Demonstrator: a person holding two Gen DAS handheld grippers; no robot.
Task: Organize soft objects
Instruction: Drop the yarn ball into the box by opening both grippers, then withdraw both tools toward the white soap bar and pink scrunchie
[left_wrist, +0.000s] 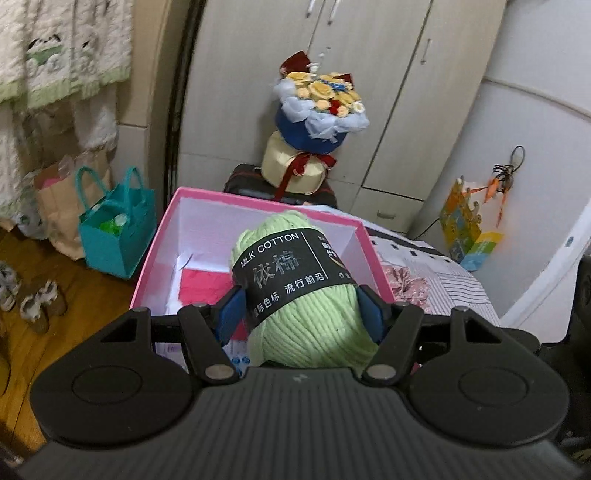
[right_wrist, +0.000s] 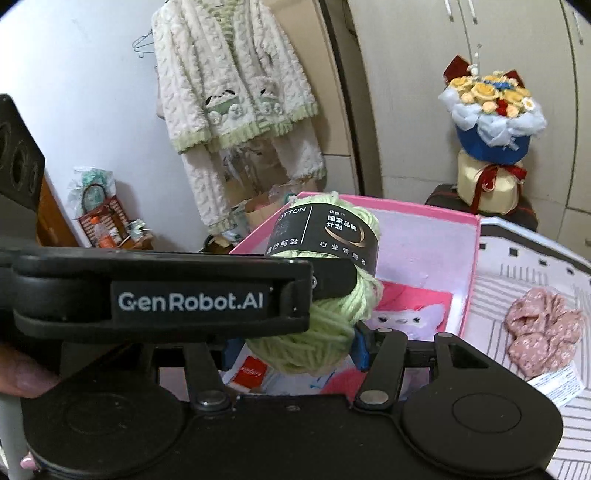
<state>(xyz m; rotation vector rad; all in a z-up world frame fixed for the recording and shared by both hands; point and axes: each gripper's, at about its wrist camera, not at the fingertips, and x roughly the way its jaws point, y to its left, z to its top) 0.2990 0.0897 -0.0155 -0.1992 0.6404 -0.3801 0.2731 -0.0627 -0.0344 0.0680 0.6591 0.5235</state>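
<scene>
With yarn (left_wrist: 306, 295) clamped in left hand-held gripper (left_wrist: 301, 306) over pink box (left_wrist: 155, 251), right hand-held gripper (right_wrist: 295, 347) apparently empty around it; scrunchie (right_wrist: 543, 328) left on bed.

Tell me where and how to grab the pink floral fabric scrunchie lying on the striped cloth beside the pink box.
Pinch the pink floral fabric scrunchie across one puffy bunched fold, coming down from above. It lies flat and crumpled on the striped cloth, so a sideways approach would likely just push it along; the raised folds give the jaws something to close on.
</scene>
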